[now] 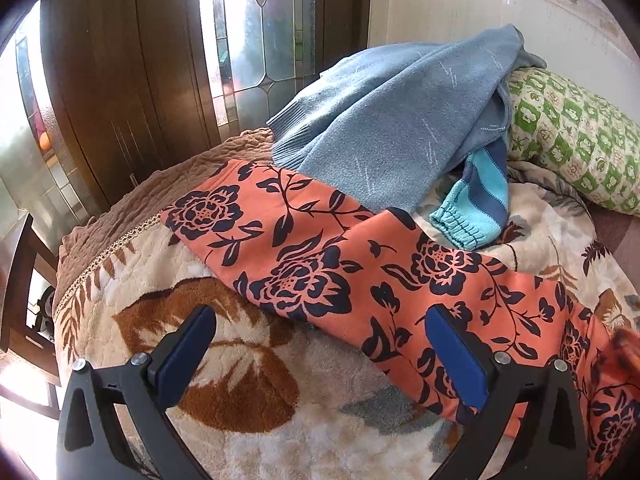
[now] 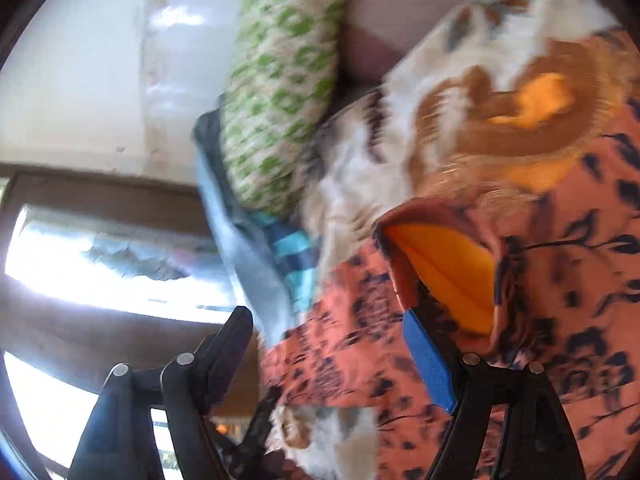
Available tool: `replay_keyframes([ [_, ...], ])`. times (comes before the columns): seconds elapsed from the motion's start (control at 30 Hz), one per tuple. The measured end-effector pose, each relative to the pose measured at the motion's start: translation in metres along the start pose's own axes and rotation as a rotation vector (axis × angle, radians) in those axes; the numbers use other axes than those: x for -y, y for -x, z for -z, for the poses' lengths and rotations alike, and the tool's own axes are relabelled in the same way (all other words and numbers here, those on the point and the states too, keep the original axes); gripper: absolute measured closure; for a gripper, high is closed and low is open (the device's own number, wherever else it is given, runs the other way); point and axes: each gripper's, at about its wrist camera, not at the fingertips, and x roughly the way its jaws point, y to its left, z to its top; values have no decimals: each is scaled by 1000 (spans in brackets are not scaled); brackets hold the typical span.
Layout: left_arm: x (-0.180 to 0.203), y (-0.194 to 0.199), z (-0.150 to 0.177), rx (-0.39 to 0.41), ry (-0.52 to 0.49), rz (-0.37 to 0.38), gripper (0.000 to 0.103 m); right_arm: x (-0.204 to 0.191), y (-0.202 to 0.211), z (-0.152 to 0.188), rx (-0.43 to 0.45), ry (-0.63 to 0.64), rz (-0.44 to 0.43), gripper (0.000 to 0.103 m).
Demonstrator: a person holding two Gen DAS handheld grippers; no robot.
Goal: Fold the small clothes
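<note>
Orange pants with a dark floral print (image 1: 320,264) lie stretched out across the bed, from upper left to lower right. My left gripper (image 1: 322,334) is open just above their near edge; its right finger (image 1: 454,354) is over the fabric and its left finger is over the blanket. The right wrist view is blurred and rolled sideways. There the pants (image 2: 560,240) show their waist opening with a plain orange lining (image 2: 448,276). My right gripper (image 2: 332,344) stands wide open beside that waist, with pants cloth behind the gap and nothing pinched.
A blue-grey sweater (image 1: 380,128) and a blue striped knit (image 1: 476,208) are piled behind the pants, next to a green-patterned pillow (image 1: 572,132). A cream and brown leaf-print blanket (image 1: 240,392) covers the bed. A wooden door (image 1: 120,80) and the bed's edge are at left.
</note>
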Motion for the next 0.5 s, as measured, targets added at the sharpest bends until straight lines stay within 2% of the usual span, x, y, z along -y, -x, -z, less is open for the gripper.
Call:
replay_keyframes([
  [0.1, -11, -4, -2, -11, 17, -23, 0, -44, -6, 17, -26, 188, 77, 23],
  [0.17, -22, -7, -4, -19, 46, -27, 0, -39, 4, 20, 11, 220, 204, 23],
  [0.2, -28, -8, -5, -24, 63, -30, 0, -30, 6, 20, 32, 215, 288, 23],
  [0.23, -34, -10, -6, -32, 80, -34, 0, -17, 5, 19, 33, 185, 328, 23],
  [0.33, -53, -18, -8, -66, 129, -49, 0, 31, -8, 23, -14, 21, 269, 27],
  [0.37, -61, -21, -9, -78, 150, -55, 0, 39, -19, 26, -31, 12, 279, 35],
  [0.43, -79, -25, -9, -88, 200, -69, 0, 50, -47, 40, -75, 54, 347, 43],
  [0.47, -90, -27, -9, -92, 225, -77, 0, 58, -65, 50, -128, 70, 405, 54],
  [0.5, -100, -30, -8, -95, 250, -87, 0, 61, -75, 58, -135, 111, 478, 58],
])
